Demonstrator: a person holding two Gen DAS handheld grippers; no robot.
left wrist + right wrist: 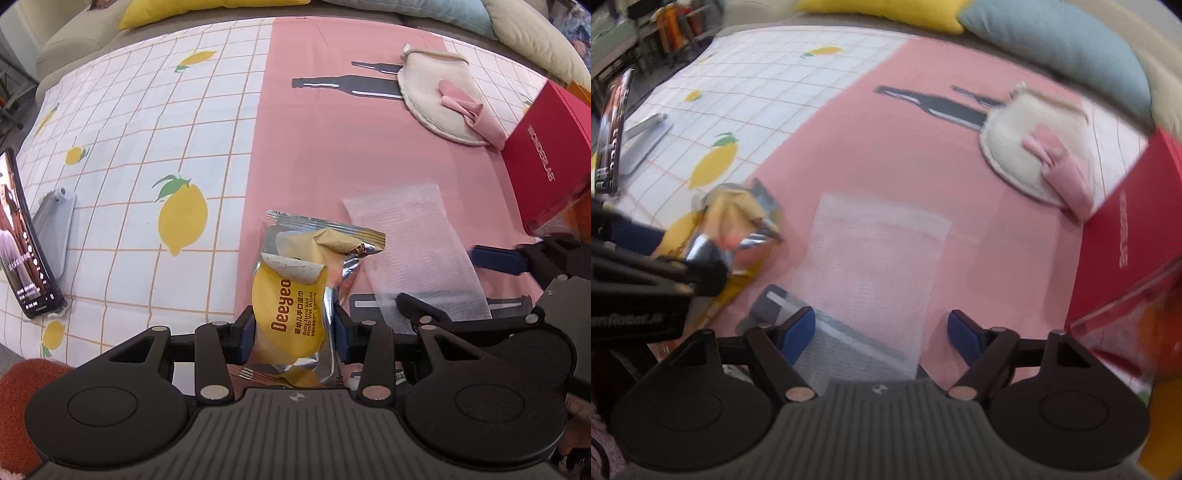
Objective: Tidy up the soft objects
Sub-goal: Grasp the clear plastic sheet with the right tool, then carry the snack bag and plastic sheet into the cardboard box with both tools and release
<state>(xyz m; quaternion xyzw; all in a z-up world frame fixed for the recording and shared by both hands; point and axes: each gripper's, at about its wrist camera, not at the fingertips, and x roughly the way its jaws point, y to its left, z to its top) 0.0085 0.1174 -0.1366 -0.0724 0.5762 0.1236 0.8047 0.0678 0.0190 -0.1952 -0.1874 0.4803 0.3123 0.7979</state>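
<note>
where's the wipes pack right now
In the left wrist view the wipes pack sits low centre, clamped in the left gripper over the cloth's pink half, just left of the foam sheet.

Bare pink cloth (886,155) lies open; red box (1126,251) blocks the right.

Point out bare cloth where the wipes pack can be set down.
Free: the pink stretch between the wipes pack, the printed bottles and the cream mitt; also the lemon-check cloth right of the phone. Crowded: the right side, with foam sheet, red box and right tool.
</note>
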